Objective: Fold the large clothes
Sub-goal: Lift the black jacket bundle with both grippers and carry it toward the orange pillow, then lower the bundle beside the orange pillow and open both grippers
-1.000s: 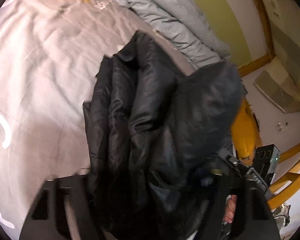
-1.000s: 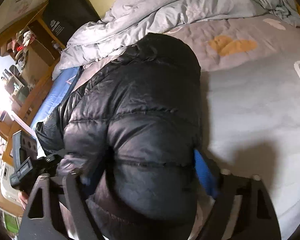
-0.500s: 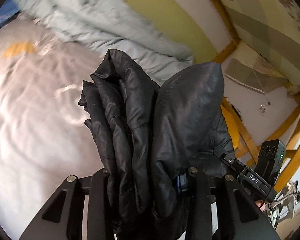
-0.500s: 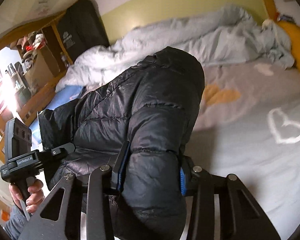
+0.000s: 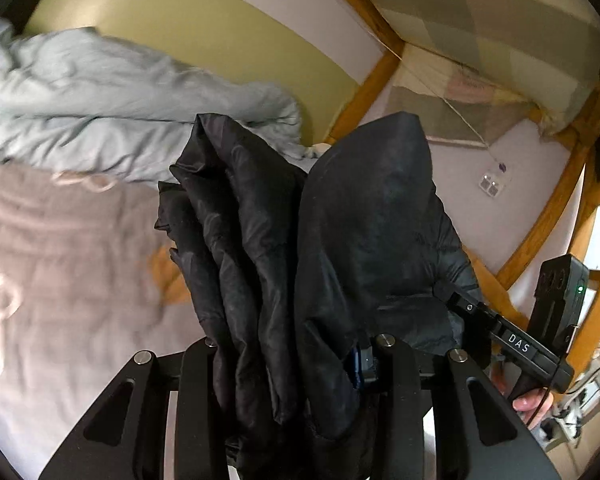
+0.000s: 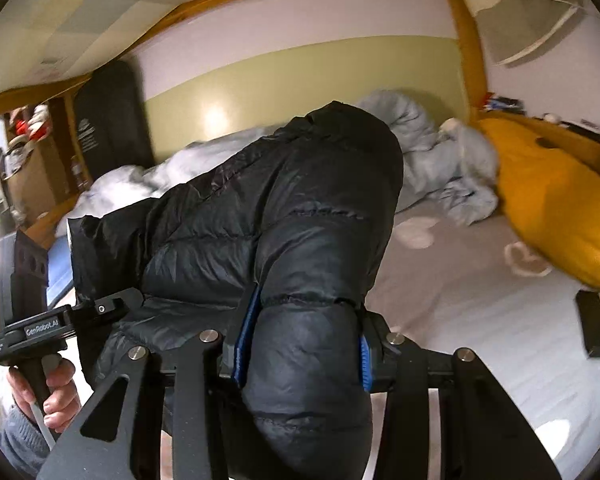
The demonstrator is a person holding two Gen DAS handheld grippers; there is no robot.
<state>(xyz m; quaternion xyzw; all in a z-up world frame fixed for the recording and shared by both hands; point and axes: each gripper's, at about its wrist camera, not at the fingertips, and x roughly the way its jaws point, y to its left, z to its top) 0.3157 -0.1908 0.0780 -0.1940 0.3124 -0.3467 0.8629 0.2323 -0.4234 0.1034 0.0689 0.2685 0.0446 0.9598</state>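
A black puffer jacket (image 5: 308,248) is bunched up and held in the air above the grey bed sheet (image 5: 60,280). My left gripper (image 5: 296,364) is shut on thick folds of it, which rise straight up between the two fingers. My right gripper (image 6: 300,344) is shut on a quilted roll of the same black puffer jacket (image 6: 292,216), with its blue pads pressed into both sides. In the right wrist view the left gripper's handle (image 6: 40,328) shows at the left, gripped by a hand (image 6: 48,392). The right gripper's body (image 5: 532,336) appears at the right of the left wrist view.
A crumpled light blue duvet (image 5: 112,120) lies along the far side of the bed by a green wall. A yellow pillow (image 6: 552,196) and a dark phone-like slab (image 6: 592,324) rest on the sheet to the right. Wooden bunk posts (image 5: 368,92) frame the bed, with shelves (image 6: 24,160) at the left.
Both grippers closed tighter on the jacket and rose with it off the bed. The views tilted up, so the wall and bunk frame now show behind the jacket.
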